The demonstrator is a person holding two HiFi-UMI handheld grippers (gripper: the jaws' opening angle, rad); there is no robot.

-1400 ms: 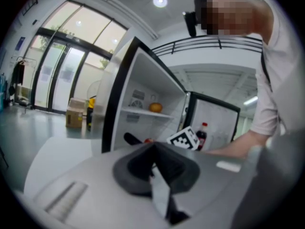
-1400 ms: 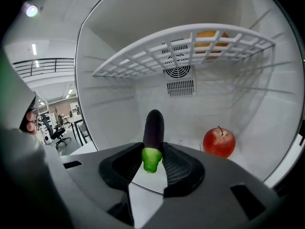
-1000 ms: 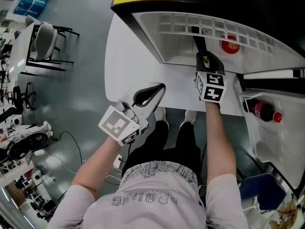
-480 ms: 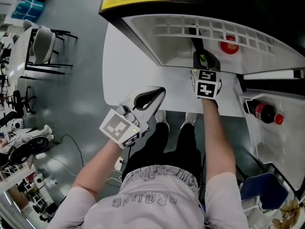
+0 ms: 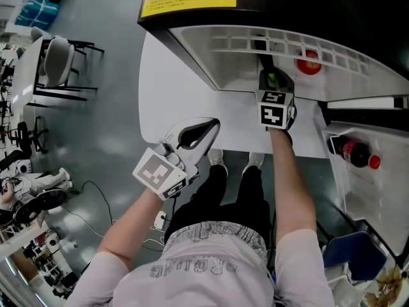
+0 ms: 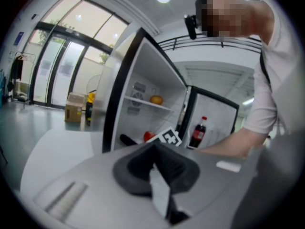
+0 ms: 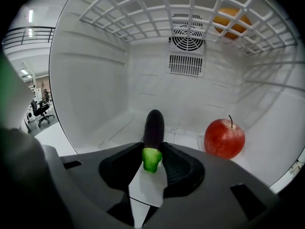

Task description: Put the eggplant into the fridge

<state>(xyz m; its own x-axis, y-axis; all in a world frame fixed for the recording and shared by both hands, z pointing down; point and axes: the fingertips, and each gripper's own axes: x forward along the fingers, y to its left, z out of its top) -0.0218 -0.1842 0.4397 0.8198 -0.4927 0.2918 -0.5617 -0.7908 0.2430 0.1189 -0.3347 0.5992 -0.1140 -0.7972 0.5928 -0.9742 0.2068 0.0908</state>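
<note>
One eggplant looks light, firm and smooth, so we think it can slip. We guess the thick middle is a safer place to hold than the green stem end. Our right gripper pinches it at that stem end. Its dark body pokes far into the fridge, left of the red apple. Our left gripper hangs outside, closed on nothing.

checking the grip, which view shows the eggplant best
The right gripper view: the eggplant sits in the jaws of the right gripper, green stem nearest, dark body pointing into the fridge. The head view catches only its green stem and a dark strip above the gripper. The left gripper view: a small dark shape at best.
</note>
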